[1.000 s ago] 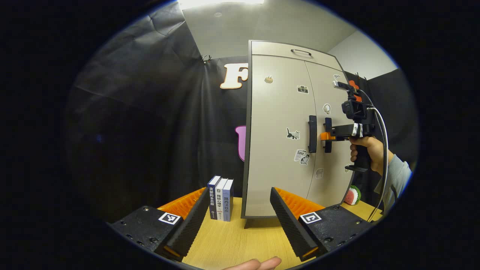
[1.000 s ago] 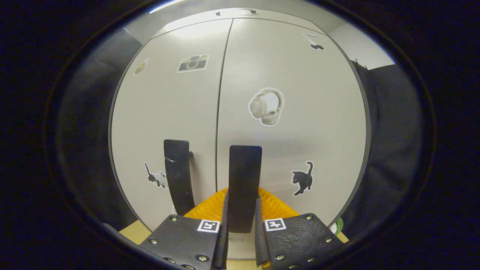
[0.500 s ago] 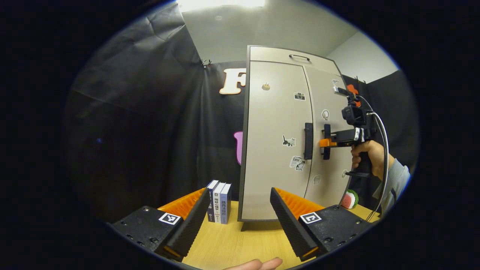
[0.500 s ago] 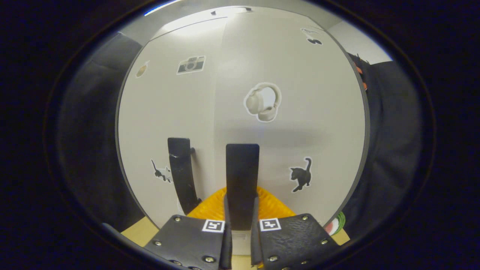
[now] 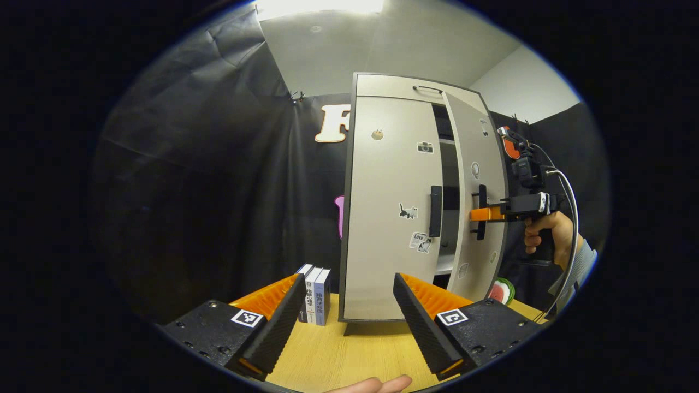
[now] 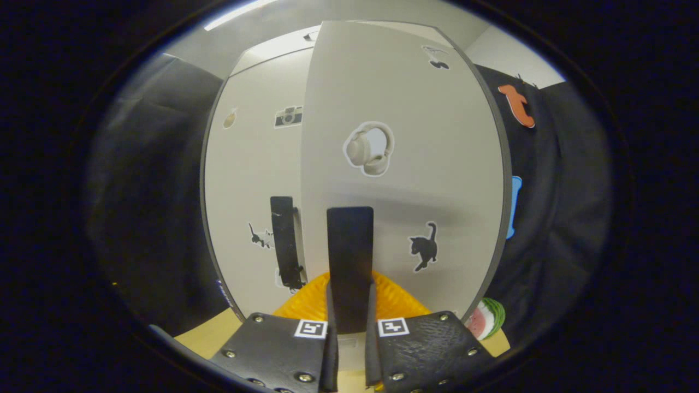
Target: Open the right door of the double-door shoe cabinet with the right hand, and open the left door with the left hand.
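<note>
Fingers [image 6: 326,349] of the right gripper [image 6: 349,327] pinch the black handle [image 6: 350,262] of the right door [image 6: 404,180], one on each side of the bar. That door stands ajar, its free edge swung out from the cabinet [image 5: 382,87]. Just left of the gripper sits the second handle [image 6: 283,240], on the left door [image 6: 251,180], which is shut.

Left gripper [image 5: 349,322] hangs spread wide, holding nothing, well short of the cabinet. Ahead of it stand two doors and two handles. Three books [image 5: 314,295] stand upright past its left finger, on the wooden table [image 5: 349,355] beside the cabinet.

From the left gripper view comes the dark gap behind the open door, a shelf inside, and a hand [image 5: 546,234] gripping the right gripper. A watermelon toy [image 5: 498,292] lies by the cabinet's right foot. The right gripper view adds the door's headphone and cat stickers up close.
</note>
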Tool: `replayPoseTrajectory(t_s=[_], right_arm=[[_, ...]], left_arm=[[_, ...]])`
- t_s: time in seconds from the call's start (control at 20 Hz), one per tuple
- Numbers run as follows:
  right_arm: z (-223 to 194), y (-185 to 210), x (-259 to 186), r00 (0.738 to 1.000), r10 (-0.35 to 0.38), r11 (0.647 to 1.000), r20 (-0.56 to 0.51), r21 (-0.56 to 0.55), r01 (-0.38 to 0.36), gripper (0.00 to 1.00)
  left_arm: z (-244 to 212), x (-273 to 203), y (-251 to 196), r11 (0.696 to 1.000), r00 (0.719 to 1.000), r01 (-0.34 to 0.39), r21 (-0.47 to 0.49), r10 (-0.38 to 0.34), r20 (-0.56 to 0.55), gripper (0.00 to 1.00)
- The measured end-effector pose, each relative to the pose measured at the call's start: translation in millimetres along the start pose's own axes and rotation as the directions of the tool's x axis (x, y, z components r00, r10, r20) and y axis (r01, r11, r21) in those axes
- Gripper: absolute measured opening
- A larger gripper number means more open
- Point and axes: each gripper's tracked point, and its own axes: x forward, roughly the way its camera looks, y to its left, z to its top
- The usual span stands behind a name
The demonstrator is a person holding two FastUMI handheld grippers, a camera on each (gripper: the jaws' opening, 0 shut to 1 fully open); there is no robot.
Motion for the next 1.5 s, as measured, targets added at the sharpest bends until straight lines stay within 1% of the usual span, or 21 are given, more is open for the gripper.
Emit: replayPoseTrajectory(t_s=[0.15, 0.3, 0.55, 0.65, 0.9, 1.1, 1.25, 1.5], right_arm=[[-2, -4, -12, 1.000, 0.016, 1.000, -0.003, 0.021, -0.016, 0.19], [-2, -9, -23, 1.000, 0.026, 1.000, -0.006, 0.016, -0.026, 0.19], [0, -23, -43, 0.999, 0.050, 0.999, 0.010, 0.020, -0.050, 0.19], [0, -28, -50, 0.998, 0.056, 0.997, 0.014, 0.044, -0.056, 0.19], [0, -45, -62, 1.000, 0.018, 1.000, 0.015, 0.014, -0.018, 0.19], [1, -57, -70, 1.000, 0.003, 1.000, 0.017, 0.027, -0.004, 0.19], [1, -68, -76, 1.000, -0.019, 1.000, 0.025, 0.010, 0.019, 0.18], [1, -88, -83, 0.998, -0.055, 0.999, 0.034, 0.001, 0.055, 0.18]], left_arm=[[11, -7, -4, 1.000, 1.000, -0.005, 0.009, 0.005, 0.024, 0.99], [18, -12, -10, 1.000, 0.999, -0.001, 0.005, 0.001, 0.040, 0.99], [16, -15, -16, 1.000, 1.000, 0.001, 0.009, -0.001, 0.028, 0.99], [15, -17, -23, 1.000, 1.000, 0.011, 0.006, -0.011, 0.020, 0.99], [13, -20, -40, 0.999, 0.999, 0.044, 0.023, -0.044, 0.018, 0.99], [13, -22, -55, 0.997, 0.997, 0.073, 0.031, -0.073, 0.023, 0.99], [10, -23, -67, 0.995, 0.995, 0.099, 0.032, -0.100, 0.020, 0.99], [1, -19, -78, 0.992, 0.993, 0.120, 0.050, -0.120, 0.006, 0.99]])
